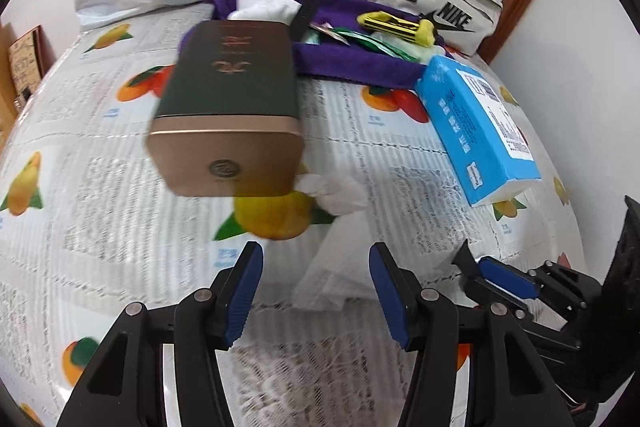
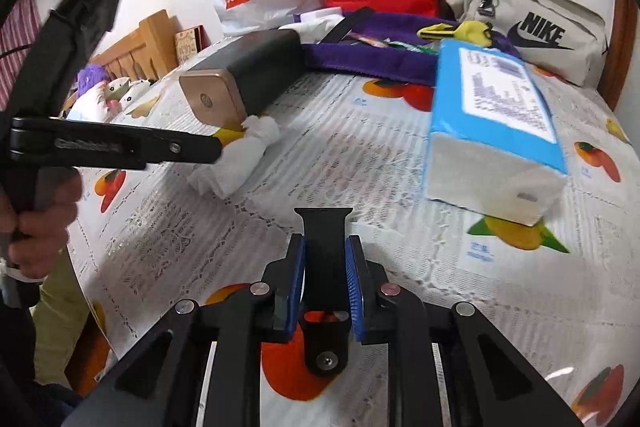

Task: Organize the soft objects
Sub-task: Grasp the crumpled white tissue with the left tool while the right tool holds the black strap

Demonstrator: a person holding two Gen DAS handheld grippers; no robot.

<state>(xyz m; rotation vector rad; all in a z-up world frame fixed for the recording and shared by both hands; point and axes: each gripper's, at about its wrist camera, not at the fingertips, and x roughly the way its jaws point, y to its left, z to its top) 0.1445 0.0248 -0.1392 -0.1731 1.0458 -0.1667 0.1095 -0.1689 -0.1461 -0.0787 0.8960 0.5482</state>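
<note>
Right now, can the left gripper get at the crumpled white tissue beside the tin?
Probably yes. The left gripper is open and the white tissue lies just ahead of its fingers, nothing between; the tin sits close behind it.

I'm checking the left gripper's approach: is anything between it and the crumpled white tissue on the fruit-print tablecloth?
Nothing visible. The open left gripper faces the crumpled white tissue directly; the dark green box with a gold end only borders the tissue's far side.
</note>
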